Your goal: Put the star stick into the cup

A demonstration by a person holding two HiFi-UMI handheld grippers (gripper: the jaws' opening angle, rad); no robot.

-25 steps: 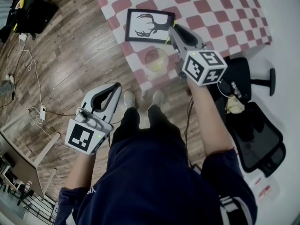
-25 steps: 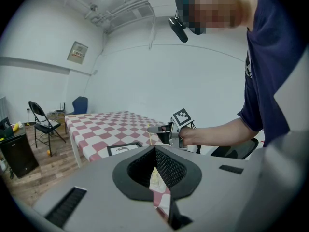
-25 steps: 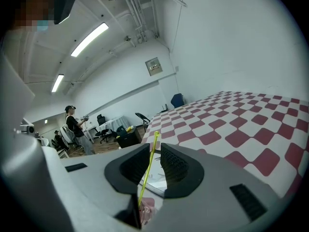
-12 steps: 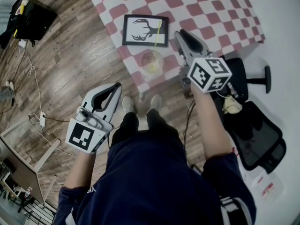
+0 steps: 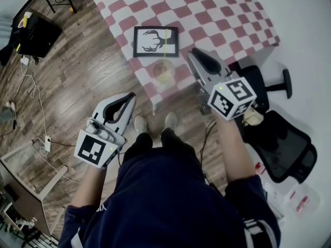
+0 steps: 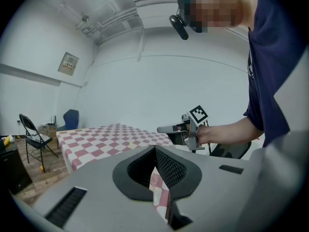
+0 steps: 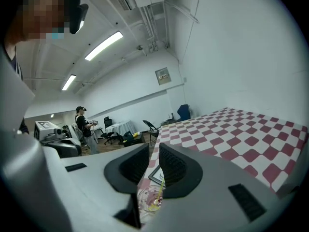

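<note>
Star stick [image 5: 166, 48], which we judge light, stiff and best pinched mid-shaft, leans in the clear cup [image 5: 163, 72]; right gripper [image 5: 195, 56] slightly parted and empty, left gripper [image 5: 129, 97] closed on nothing.

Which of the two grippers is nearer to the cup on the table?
The right gripper: it is held by the table edge, close to the cup, while the left gripper hangs over the wooden floor.
</note>
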